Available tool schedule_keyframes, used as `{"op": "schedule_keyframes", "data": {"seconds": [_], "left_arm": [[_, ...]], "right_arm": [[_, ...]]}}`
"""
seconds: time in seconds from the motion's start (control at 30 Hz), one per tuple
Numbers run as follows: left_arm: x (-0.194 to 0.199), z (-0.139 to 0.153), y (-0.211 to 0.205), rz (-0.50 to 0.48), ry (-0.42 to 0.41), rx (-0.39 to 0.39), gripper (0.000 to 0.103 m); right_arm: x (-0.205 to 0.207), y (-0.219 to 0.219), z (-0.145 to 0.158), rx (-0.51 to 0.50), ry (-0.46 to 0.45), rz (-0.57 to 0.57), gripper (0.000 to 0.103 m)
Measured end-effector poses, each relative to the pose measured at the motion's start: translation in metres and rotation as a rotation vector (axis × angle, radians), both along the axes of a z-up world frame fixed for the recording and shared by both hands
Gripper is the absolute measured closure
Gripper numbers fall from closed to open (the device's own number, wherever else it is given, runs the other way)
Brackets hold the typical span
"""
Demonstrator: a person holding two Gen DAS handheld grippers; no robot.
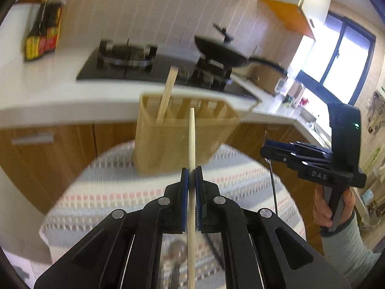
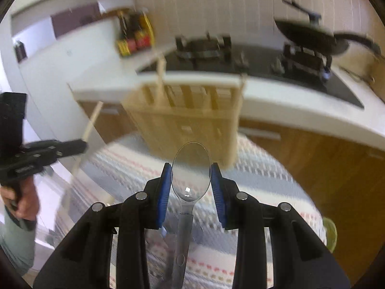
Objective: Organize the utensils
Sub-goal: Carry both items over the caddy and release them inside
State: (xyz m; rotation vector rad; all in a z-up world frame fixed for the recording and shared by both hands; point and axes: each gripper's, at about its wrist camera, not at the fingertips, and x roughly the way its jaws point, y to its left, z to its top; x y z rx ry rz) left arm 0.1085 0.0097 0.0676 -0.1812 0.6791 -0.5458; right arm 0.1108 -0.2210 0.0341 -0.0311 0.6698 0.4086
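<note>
My left gripper (image 1: pixel 191 175) is shut on a pale wooden chopstick (image 1: pixel 191 139) that points up toward a beige slotted utensil holder (image 1: pixel 168 142). One chopstick (image 1: pixel 168 91) stands in the holder's left slot. My right gripper (image 2: pixel 191 171) is shut on the bowl of a clear plastic spoon (image 2: pixel 191 168), handle trailing back under it. It hovers above the striped cloth, in front of the holder (image 2: pixel 187 120). Each view shows the other gripper off to the side: the right gripper (image 1: pixel 264 149) and the left gripper (image 2: pixel 81 144) with its chopstick (image 2: pixel 92 120).
The holder stands on a round table under a striped cloth (image 2: pixel 264 180). Behind it runs a white counter (image 1: pixel 60 89) with a black gas hob (image 1: pixel 125 65), a wok (image 1: pixel 223 53) and sauce bottles (image 1: pixel 43 41). Another spoon (image 1: pixel 176 250) lies on the cloth under my left gripper.
</note>
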Motion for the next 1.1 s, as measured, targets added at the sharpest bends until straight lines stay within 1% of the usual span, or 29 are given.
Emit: {"op": "schedule_keyframes", "data": {"seconds": [0.07,0.1,0.2,0.3,0.33,0.37,0.43,0.53,0.67,0.83,0.97,1.1], "left_arm": [[0.006,0.018,-0.002,0.005,-0.045,-0.025,0.099],[0.009,0.026,-0.003,0.008,-0.069,-0.035,0.099],[0.021,0.053,-0.01,0.024,-0.154,-0.054,0.099],[0.033,0.074,-0.014,0.076,-0.249,-0.083,0.099],[0.036,0.077,-0.013,0.087,-0.268,-0.098,0.099],[0.043,0.082,-0.013,0.109,-0.297,-0.129,0.099],[0.051,0.087,-0.013,0.152,-0.335,-0.153,0.099],[0.062,0.091,-0.021,0.214,-0.412,-0.127,0.099],[0.078,0.085,-0.037,0.255,-0.481,-0.082,0.1],[0.092,0.068,-0.043,0.294,-0.514,-0.049,0.1],[0.099,0.055,-0.042,0.306,-0.521,-0.039,0.099],[0.098,0.048,-0.04,0.322,-0.541,-0.01,0.098]], "right_arm": [[0.002,0.004,0.019,0.031,-0.054,0.0,0.073],[0.003,0.001,0.036,0.048,-0.083,-0.003,0.073],[0.014,-0.003,0.068,0.086,-0.181,-0.04,0.073],[0.024,-0.004,0.088,0.116,-0.259,-0.101,0.073],[0.03,-0.003,0.094,0.123,-0.287,-0.135,0.073],[0.035,-0.004,0.097,0.12,-0.316,-0.162,0.073],[0.047,-0.001,0.101,0.091,-0.387,-0.22,0.073],[0.063,0.001,0.099,0.092,-0.43,-0.267,0.073],[0.087,0.004,0.087,0.066,-0.482,-0.327,0.073],[0.1,0.015,0.068,0.003,-0.522,-0.343,0.073],[0.099,0.021,0.059,-0.025,-0.551,-0.345,0.072],[0.098,0.023,0.052,-0.035,-0.533,-0.338,0.072]]}}
